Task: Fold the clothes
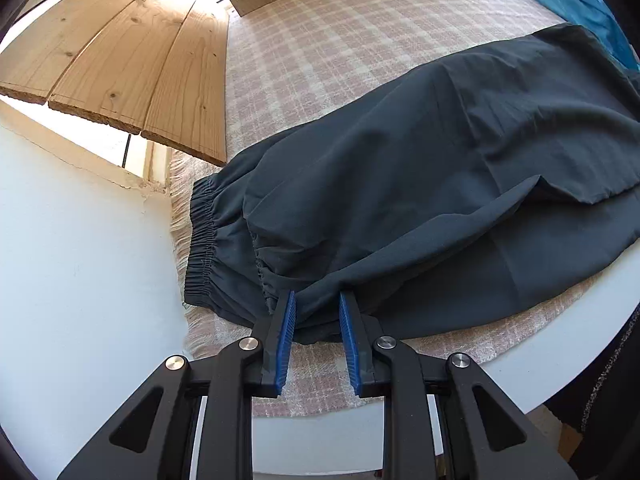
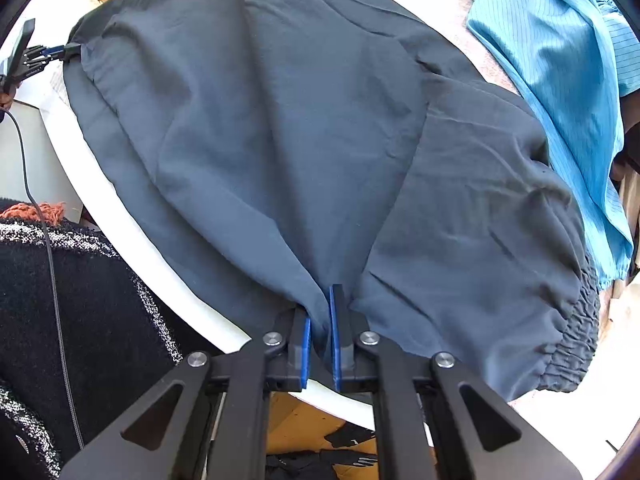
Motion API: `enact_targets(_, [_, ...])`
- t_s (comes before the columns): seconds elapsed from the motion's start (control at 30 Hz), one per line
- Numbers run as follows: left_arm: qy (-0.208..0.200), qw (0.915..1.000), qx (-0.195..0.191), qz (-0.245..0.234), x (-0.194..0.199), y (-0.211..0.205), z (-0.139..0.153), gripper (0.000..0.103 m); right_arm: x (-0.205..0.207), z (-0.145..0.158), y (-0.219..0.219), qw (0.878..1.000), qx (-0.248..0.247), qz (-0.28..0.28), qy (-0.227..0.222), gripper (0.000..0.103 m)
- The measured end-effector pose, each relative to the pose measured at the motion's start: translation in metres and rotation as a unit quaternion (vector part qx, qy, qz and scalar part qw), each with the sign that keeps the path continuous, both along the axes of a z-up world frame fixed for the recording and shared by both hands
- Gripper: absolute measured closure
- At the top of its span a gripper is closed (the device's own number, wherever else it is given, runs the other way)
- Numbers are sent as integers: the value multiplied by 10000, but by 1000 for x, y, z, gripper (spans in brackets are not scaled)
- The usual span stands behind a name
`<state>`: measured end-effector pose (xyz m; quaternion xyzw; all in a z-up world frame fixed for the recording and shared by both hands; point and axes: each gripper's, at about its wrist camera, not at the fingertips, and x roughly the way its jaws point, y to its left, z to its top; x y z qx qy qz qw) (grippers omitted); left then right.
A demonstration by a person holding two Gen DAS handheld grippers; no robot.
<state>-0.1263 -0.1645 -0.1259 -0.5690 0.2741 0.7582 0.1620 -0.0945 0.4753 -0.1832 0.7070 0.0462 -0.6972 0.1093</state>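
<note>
Both grippers met the dark trousers [image 1: 420, 184]: the left gripper [image 1: 317, 304] stood spread with the near hem between its blue pads, while the right gripper [image 2: 322, 312] pinched a fold of the cloth. Those trousers lay doubled over on a checked cloth [image 1: 320, 52] covering the white surface [image 1: 560, 336], with a blue garment [image 2: 560, 92] just beside them.

- The left gripper [image 1: 317, 300] reaches forward at the near edge of the dark trousers [image 1: 440, 168], its blue-padded jaws parted with a fold of cloth between them.
- The right gripper [image 2: 320, 312] sits at the trousers' near edge, its jaws nearly together, pinching a bunched fold of the cloth.
</note>
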Motion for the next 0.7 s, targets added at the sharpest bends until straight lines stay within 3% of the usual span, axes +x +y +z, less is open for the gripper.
enact_targets(0.13, [-377,9990,250,-49,-9,-2,-3,101,19,5,2,10000,-7,0,8,95])
enact_targets(0.27, [-421,9986,317,67,-10,-3,2,102,18,6,7,9999,-81,-70,34,95])
enact_targets(0.4, [295,9992,57,276,-15,-1,45,102,17,9,14,9996,-182,-177,73,95])
enact_targets(0.5, [1110,9929,283,337,0,-2,100,101,16,13,15,9995,-253,-174,39,95])
enact_targets(0.57, [797,9950,451,392,11,-8,97,96,16,15,15,9996,-242,-145,7,95])
enact_targets(0.67, [-51,9987,-254,442,27,-16,40,94,14,19,16,9996,-223,-151,7,95])
enact_targets(0.7, [-185,9979,-297,548,34,-22,32,94,14,21,17,9996,-225,-170,17,95])
